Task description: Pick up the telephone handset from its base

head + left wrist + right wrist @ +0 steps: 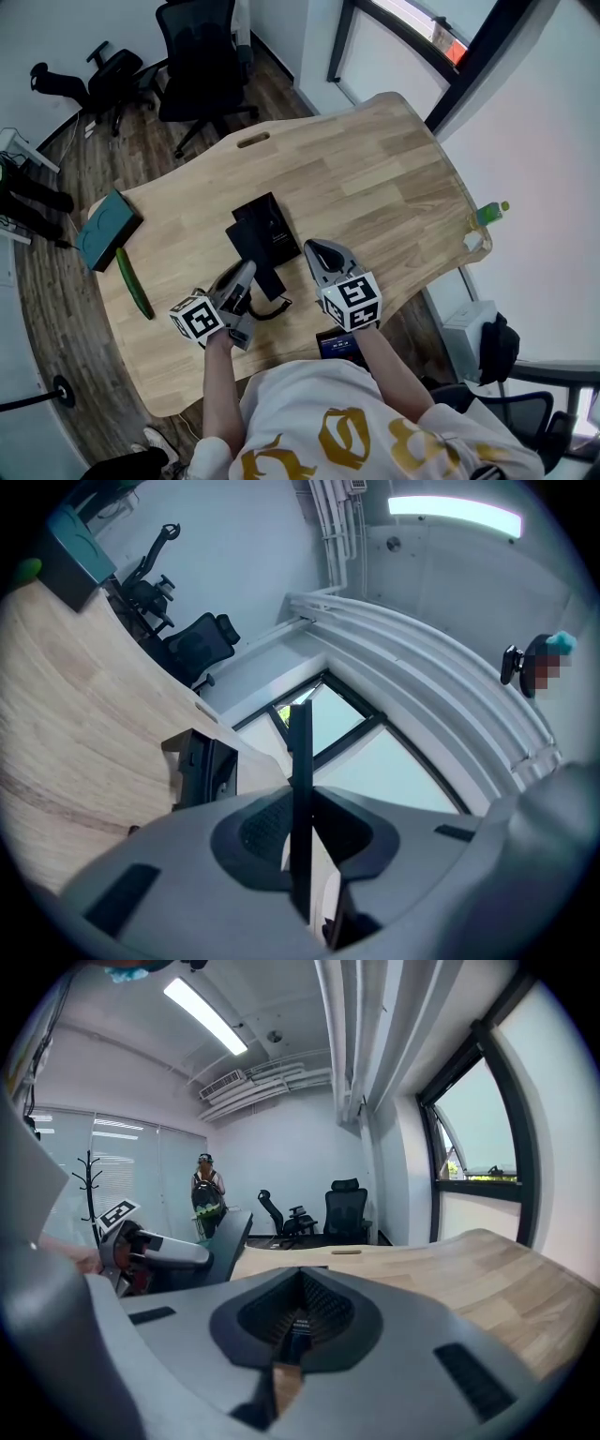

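Observation:
The black telephone base lies on the wooden table. My left gripper is shut on the black handset, which hangs just in front of the base with its curly cord trailing below. In the left gripper view the handset shows edge-on as a thin dark bar clamped between the jaws, with the base beyond it. My right gripper hovers beside the base on the right, jaws together and holding nothing. The right gripper view shows the left gripper carrying the handset.
A green cucumber and a teal box lie at the table's left edge. A green bottle stands at the right edge. Office chairs stand beyond the table. A person stands far back in the room.

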Tool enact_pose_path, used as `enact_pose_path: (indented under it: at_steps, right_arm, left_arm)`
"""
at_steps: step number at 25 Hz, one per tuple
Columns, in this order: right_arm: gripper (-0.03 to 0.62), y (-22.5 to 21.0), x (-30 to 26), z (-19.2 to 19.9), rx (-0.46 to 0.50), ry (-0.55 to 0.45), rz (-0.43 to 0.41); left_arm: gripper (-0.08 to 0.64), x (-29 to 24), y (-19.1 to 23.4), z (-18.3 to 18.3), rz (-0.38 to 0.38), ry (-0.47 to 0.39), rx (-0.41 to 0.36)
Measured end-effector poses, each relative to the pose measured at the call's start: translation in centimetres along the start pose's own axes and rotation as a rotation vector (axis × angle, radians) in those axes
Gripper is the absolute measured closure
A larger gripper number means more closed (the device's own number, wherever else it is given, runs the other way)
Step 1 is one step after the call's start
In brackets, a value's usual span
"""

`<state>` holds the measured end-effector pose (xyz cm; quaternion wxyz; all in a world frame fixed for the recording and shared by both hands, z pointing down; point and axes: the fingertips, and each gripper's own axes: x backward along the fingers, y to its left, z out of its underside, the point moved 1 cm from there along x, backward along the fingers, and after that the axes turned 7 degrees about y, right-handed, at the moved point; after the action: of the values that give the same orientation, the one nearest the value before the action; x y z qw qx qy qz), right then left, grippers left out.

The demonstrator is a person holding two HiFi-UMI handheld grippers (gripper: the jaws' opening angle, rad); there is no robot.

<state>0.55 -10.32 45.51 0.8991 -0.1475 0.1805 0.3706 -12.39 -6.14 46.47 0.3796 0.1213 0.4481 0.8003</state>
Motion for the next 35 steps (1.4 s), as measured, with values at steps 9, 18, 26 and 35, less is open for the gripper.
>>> enact_pose_path:
  at_steps: [9,18,26,35]
  right_arm:
    - [0.586,1.2,2.0,-0.7,0.033,-0.043,0.027]
    - [0.587,2.7,4.4,-1.4,0.051,-0.090,0.031]
    - [0.586,3.4,5.7,-1.4,0.038,-0.118,0.044]
    - [0.588,3.3,6.1,-1.2,0.024,-0.114,0.056]
  left_arm:
    - [0.488,1.5,-2.5,0.9,0.039,-0.014,-0.043]
    - [0.488,3.0,-5.0,1.7,0.091,-0.021,-0.049]
    - [0.488,4.1,-6.6,2.3,0.143,-0.012,-0.054]
    - [0.488,4.3,-7.2,2.3,0.161,-0.003,-0.070]
